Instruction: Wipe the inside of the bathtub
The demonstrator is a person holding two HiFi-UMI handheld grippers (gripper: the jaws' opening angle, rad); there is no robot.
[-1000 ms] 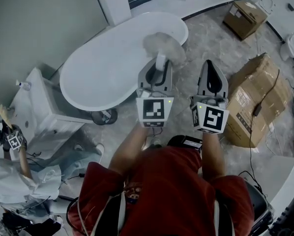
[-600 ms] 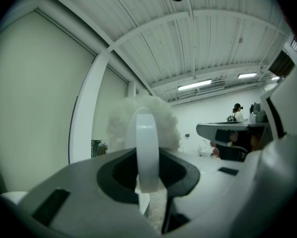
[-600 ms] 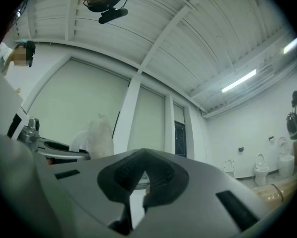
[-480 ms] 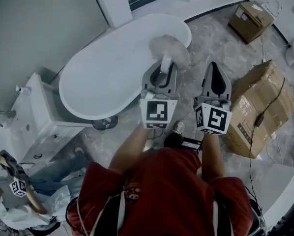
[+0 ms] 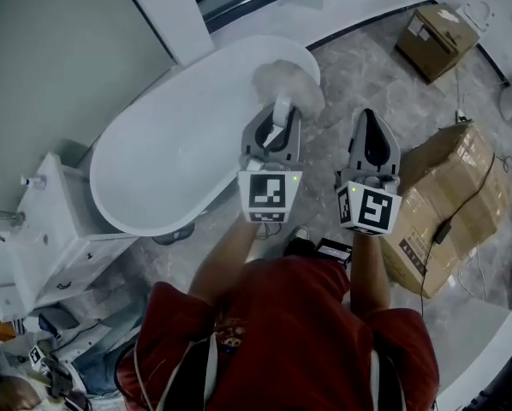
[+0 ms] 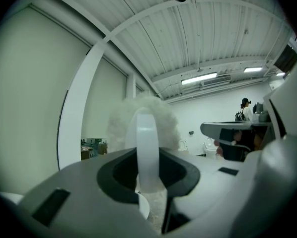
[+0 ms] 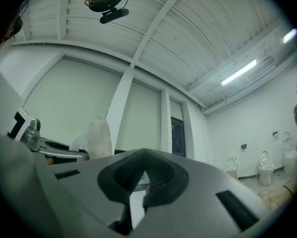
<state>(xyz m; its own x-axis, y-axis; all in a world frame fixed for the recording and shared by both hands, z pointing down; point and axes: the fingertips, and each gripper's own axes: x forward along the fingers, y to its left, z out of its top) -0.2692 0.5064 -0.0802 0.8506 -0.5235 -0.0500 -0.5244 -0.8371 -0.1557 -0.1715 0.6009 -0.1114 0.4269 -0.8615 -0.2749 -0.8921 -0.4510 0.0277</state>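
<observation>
A white oval bathtub (image 5: 166, 157) stands on the floor ahead of me, running from lower left to upper right. My left gripper (image 5: 276, 125) is shut on the white handle (image 6: 147, 152) of a fluffy white duster (image 5: 287, 86), whose head hangs over the tub's near right rim. In the left gripper view the duster (image 6: 143, 120) rises straight up between the jaws. My right gripper (image 5: 374, 140) is beside it over the floor, shut with nothing in it; its jaws meet in the right gripper view (image 7: 144, 180).
A large cardboard box (image 5: 444, 195) with a black cable lies at the right, a smaller box (image 5: 436, 26) at the back. A white cabinet (image 5: 46, 229) stands left of the tub. A white column (image 5: 149, 11) rises behind the tub. Toilets (image 7: 263, 165) line a far wall.
The view has shifted: the tub and cabinet now sit lower and further left. Both grippers keep their places, the left still holding the duster over the tub's right end.
</observation>
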